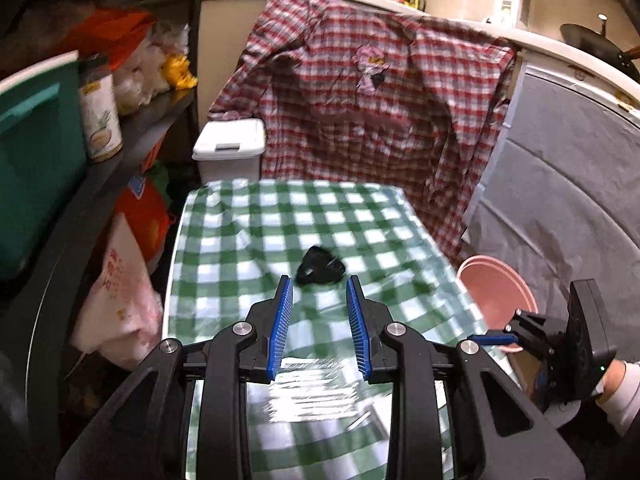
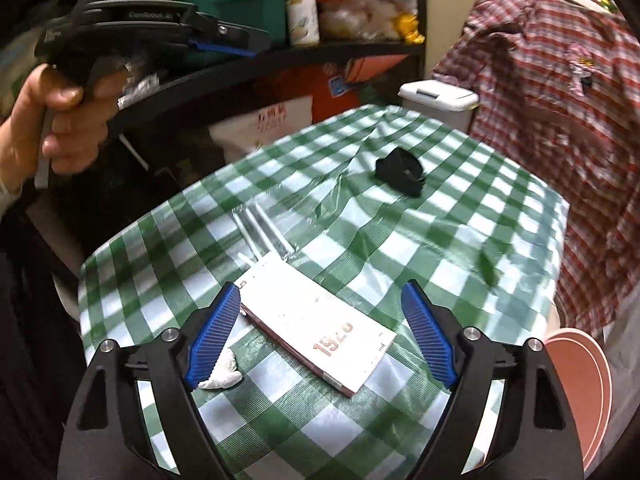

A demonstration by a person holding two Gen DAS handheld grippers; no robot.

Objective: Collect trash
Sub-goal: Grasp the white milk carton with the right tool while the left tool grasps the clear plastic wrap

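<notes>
Your right gripper (image 2: 320, 312) sits closest to its lens, ribbed blue pads spread wide with nothing pressed between them. Under that gap lies a flat white booklet (image 2: 316, 322) with red numerals printed on it, lying askew on the glossy green-and-white checked tablecloth (image 2: 460, 240). Just beside your left-hand pad rests a small crumpled white wad (image 2: 224, 374), soft and creased like tissue. Past the booklet's far end lie clear plastic-wrapped sticks (image 2: 264, 232), shiny and narrow.

Farther out, near the cloth's middle, sits a crumpled black scrap (image 2: 400, 170), dull and folded on itself. Your left gripper (image 1: 320, 304) points straight at that same scrap (image 1: 320, 270), its jaws only narrowly parted and empty; the scrap lies just beyond the tips, untouched.

For containers: a round pink bin (image 1: 496, 296) stands off the table's right edge, smooth plastic, and you cannot see inside it. A white lidded bin (image 1: 230, 148) stands beyond the far left corner, lid down. On the dark shelf sit a teal tub (image 1: 36, 160) and a labelled jar (image 1: 100, 120), contents not readable.

A red plaid shirt (image 1: 380, 100) hangs rumpled behind the table.
</notes>
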